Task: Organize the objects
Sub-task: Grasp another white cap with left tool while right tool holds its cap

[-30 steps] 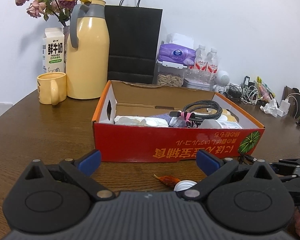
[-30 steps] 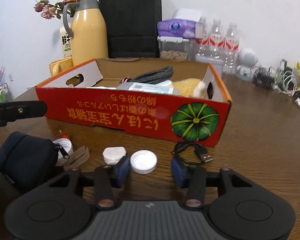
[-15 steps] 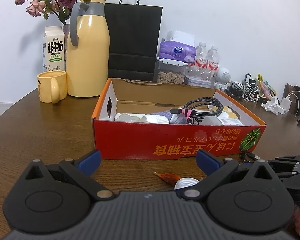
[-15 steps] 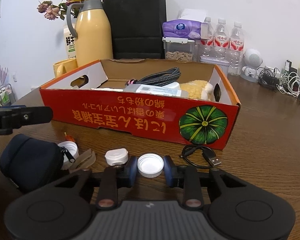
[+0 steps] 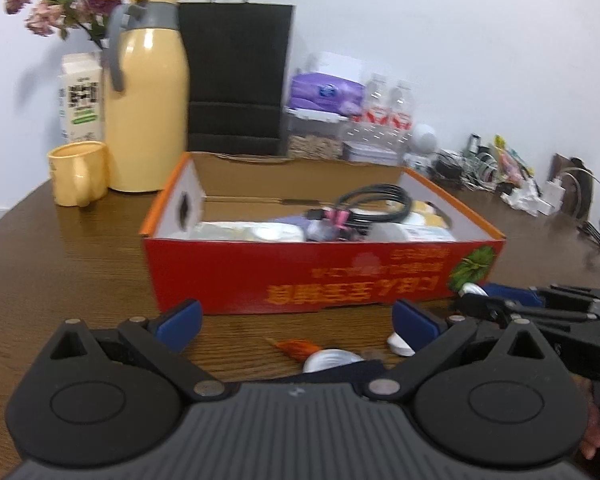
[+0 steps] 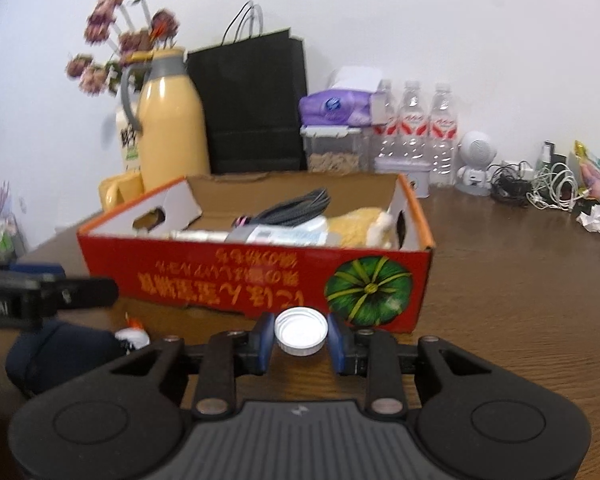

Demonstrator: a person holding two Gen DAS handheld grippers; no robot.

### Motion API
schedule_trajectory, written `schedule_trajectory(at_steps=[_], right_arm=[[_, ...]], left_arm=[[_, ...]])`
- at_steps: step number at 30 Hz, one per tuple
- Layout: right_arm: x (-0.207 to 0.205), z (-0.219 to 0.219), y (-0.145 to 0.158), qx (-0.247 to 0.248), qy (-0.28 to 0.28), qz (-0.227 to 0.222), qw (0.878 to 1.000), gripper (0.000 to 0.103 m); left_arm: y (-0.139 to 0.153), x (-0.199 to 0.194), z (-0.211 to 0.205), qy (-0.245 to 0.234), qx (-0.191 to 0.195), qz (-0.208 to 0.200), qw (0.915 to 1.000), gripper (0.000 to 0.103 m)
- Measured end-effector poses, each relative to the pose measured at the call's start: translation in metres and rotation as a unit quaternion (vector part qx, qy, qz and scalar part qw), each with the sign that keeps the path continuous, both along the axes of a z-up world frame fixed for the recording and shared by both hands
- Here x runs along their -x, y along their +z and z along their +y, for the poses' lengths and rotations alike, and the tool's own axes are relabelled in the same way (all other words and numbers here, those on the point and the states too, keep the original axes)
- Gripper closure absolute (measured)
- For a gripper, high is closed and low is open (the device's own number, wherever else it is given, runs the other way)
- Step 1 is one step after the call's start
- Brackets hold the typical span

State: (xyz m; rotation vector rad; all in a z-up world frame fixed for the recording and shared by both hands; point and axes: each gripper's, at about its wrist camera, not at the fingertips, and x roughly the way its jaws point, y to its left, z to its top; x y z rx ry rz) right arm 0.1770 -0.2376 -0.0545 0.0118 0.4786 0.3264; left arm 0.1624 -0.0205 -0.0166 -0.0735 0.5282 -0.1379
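A red cardboard box (image 6: 256, 280) with a pumpkin picture stands on the brown table and holds a coiled black cable (image 6: 296, 210), packets and a yellow soft item. My right gripper (image 6: 300, 338) is shut on a white bottle cap (image 6: 301, 330) and holds it raised in front of the box. It also shows in the left wrist view (image 5: 496, 300) at right. My left gripper (image 5: 296, 320) is open and empty, low before the box (image 5: 320, 268). Below it lie a white cap (image 5: 330, 360), an orange scrap (image 5: 298, 347) and a dark pouch (image 5: 348, 372).
Behind the box stand a yellow thermos (image 5: 146, 116), a yellow mug (image 5: 78, 178), a milk carton (image 5: 82, 98), a black paper bag (image 5: 236, 80), water bottles (image 6: 414, 128) and a tangle of cables (image 6: 540, 188). The dark pouch (image 6: 60, 354) lies at the left.
My right gripper has closed on the white cap and lifted it off the table toward the box. The left gripper has shifted slightly and stays open.
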Motion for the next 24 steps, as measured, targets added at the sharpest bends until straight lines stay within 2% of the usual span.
schedule_trajectory(at_steps=[6, 10, 12, 14, 16, 18, 21, 23, 24], right_arm=[[0.000, -0.023, 0.006, -0.034, -0.029, -0.016, 0.999, 0.076], [0.001, -0.032, 0.007, -0.048, -0.033, -0.021, 0.998, 0.076], [0.002, -0.037, 0.008, -0.056, -0.035, -0.025, 0.998, 0.076], [0.004, -0.041, 0.009, -0.061, -0.037, -0.028, 0.997, 0.076], [0.005, -0.044, 0.009, -0.066, -0.040, -0.029, 0.997, 0.076], [0.005, -0.045, 0.010, -0.069, -0.039, -0.032, 0.996, 0.076], [0.008, -0.043, 0.009, -0.066, -0.035, -0.035, 0.997, 0.076], [0.008, -0.042, 0.009, -0.065, -0.034, -0.035, 0.997, 0.076], [0.008, -0.041, 0.009, -0.064, -0.034, -0.035, 0.997, 0.076]], left_arm=[[-0.002, -0.015, -0.042, -0.035, -0.037, 0.041, 0.9979, 0.000], [-0.008, -0.027, -0.062, -0.051, -0.036, 0.063, 0.9961, 0.000], [-0.011, -0.032, -0.069, -0.052, -0.037, 0.072, 0.9954, 0.007], [-0.014, -0.038, -0.074, -0.048, -0.039, 0.083, 0.9946, 0.023], [-0.018, -0.042, -0.076, -0.046, -0.038, 0.095, 0.9937, 0.032], [-0.020, -0.045, -0.079, -0.046, -0.034, 0.103, 0.9931, 0.033], [-0.023, -0.044, -0.083, -0.053, -0.035, 0.104, 0.9926, 0.046], [-0.025, -0.044, -0.085, -0.059, -0.034, 0.106, 0.9920, 0.063], [-0.026, -0.045, -0.087, -0.060, -0.037, 0.107, 0.9918, 0.068]])
